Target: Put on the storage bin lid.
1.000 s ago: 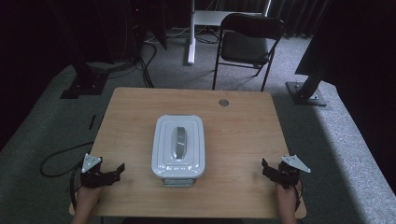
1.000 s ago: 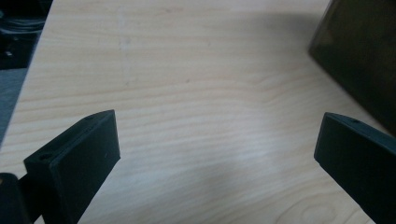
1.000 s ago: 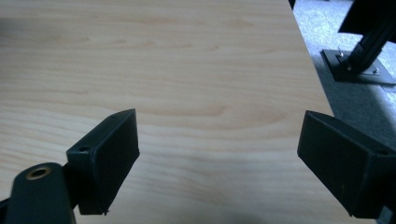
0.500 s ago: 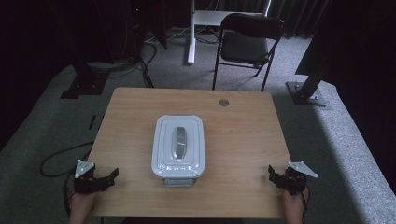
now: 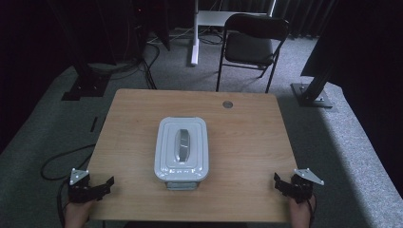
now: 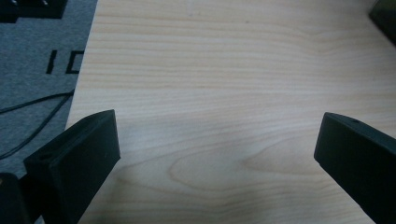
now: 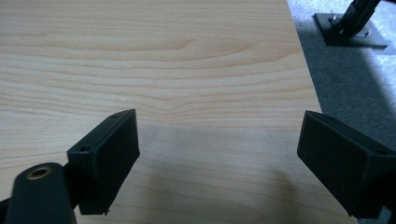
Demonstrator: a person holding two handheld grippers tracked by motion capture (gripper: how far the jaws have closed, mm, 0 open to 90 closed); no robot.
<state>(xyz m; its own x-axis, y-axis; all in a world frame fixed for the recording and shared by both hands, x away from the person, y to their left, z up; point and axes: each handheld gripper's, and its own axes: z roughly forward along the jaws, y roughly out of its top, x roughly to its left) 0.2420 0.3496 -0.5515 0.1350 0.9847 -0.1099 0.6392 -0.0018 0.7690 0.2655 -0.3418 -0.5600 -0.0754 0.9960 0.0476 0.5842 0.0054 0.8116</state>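
The left gripper [image 5: 107, 184] hangs at the near left corner of the pale wooden table [image 5: 247, 137], its black fingers [image 6: 79, 158] spread wide apart over bare wood; the right gripper [image 5: 279, 183] sits at the near right corner, its fingers [image 7: 109, 149] likewise wide apart with nothing between them; farther in, at the middle of the table and well apart from both, stands the white rectangular lidded container [image 5: 181, 148], its grey handle on top; beyond the table stands a dark folding chair [image 5: 254, 42] on grey carpet.
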